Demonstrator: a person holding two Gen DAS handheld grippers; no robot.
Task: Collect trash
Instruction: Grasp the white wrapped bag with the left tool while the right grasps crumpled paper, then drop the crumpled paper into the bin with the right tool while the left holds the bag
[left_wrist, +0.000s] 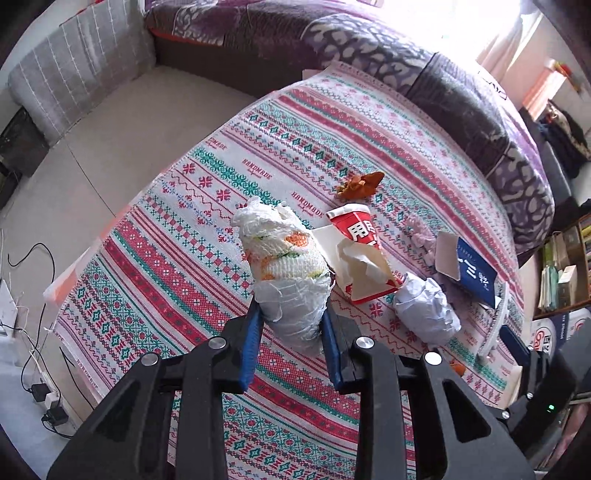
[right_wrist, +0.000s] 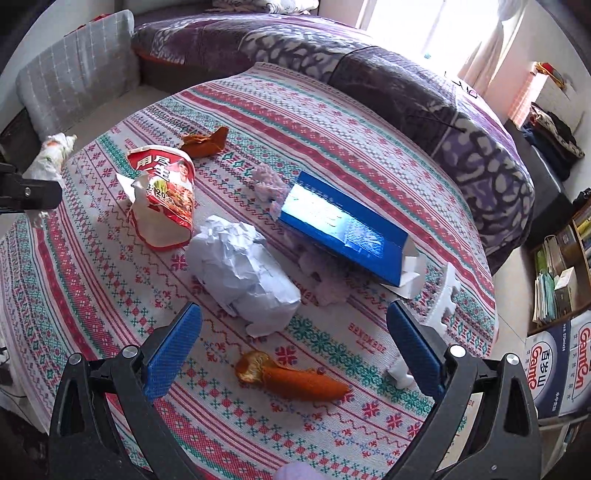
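Observation:
My left gripper (left_wrist: 291, 314) is shut on a crumpled white tissue wad (left_wrist: 284, 258) with orange print and holds it above the patterned tablecloth (left_wrist: 207, 236). The same wad (right_wrist: 51, 155) shows at the left edge of the right wrist view. My right gripper (right_wrist: 294, 314) is open low over the table. Ahead of it lie a crumpled white paper (right_wrist: 240, 269) and an orange peel (right_wrist: 295, 376). A torn red food packet (right_wrist: 162, 195), a flattened blue box (right_wrist: 343, 229), lilac tissue (right_wrist: 267, 181) and a second peel (right_wrist: 207, 142) lie further back.
A white foam strip (right_wrist: 443, 299) lies by the right finger near the table edge. A sofa with a purple blanket (right_wrist: 424, 99) curves behind the table. A grey cushion (left_wrist: 77, 70) and floor cables (left_wrist: 40, 369) are on the left, shelves and boxes (right_wrist: 554, 354) on the right.

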